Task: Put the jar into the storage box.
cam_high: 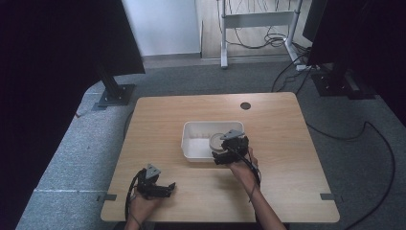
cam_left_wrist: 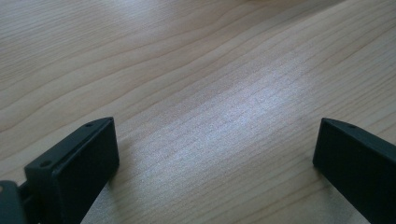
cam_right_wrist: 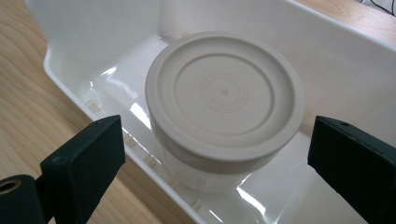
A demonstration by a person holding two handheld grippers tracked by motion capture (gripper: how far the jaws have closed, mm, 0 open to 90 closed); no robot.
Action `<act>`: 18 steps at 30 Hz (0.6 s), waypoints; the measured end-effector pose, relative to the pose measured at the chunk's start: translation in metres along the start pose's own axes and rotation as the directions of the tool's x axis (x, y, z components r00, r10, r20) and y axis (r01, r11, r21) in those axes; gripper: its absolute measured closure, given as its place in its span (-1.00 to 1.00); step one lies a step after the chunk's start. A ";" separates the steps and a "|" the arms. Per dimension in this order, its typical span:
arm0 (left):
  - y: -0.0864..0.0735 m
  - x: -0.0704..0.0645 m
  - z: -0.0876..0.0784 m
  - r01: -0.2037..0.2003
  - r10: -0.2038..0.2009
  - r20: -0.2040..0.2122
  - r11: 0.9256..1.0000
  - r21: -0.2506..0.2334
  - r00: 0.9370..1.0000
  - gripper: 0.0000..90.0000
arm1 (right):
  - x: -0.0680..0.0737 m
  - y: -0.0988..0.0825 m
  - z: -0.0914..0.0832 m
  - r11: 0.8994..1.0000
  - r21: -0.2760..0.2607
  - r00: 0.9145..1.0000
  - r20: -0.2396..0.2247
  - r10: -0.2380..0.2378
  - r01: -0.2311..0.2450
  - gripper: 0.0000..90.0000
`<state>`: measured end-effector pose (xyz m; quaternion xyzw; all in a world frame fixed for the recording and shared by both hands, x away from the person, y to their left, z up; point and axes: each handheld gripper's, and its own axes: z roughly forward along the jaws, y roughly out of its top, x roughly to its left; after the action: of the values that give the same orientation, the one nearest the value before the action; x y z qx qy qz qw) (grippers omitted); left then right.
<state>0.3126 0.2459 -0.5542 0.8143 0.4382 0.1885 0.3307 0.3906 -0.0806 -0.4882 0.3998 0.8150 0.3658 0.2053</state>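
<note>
Hovering my right gripper over the near edge of the white tub, jaws spread wide w/ the lidded jar sitting between them but not yet touched. Jar stands upright inside the tub, toward its right end, beige lid on top, clear body below. My left gripper rests low over bare bench near the front-left, jaws also spread, holding nothing, well apart from the tub.

Risks, as I judge them: near jaw looks lined up w/ the tub's near wall, so dropping straight down could land it on the rim and tip or shove the tub. Tub isn't braced by my left, so any sideways nudge may slide it. Lid overhangs the body; pinching on the lid alone could pop it or let the jar slip. Glossy plastic = poor grip too.

Hard to tell: whether the jar holds anything, since the body is mostly hidden under the lid. Lid's embossed text is too small to read. From the high view my right gripper covers part of the jar.
</note>
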 end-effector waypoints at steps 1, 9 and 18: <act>0.000 0.000 0.000 -0.002 0.002 0.000 1.000 0.000 1.000 -1.00 | 0.000 -0.001 -0.002 1.000 -0.004 1.000 -0.003 0.000 0.000 -0.92; 0.000 0.000 0.000 -0.001 0.001 0.000 1.000 -0.001 1.000 -1.00 | 0.001 -0.007 -0.014 1.000 -0.020 1.000 -0.015 -0.017 0.017 -0.92; 0.000 0.000 0.000 -0.001 0.001 0.000 1.000 0.001 1.000 -1.00 | 0.001 -0.017 -0.028 0.997 -0.041 0.998 -0.033 -0.061 0.060 -0.93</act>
<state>0.3126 0.2460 -0.5541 0.8148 0.4378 0.1884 0.3301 0.3643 -0.0984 -0.4829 0.3644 0.8227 0.3824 0.2101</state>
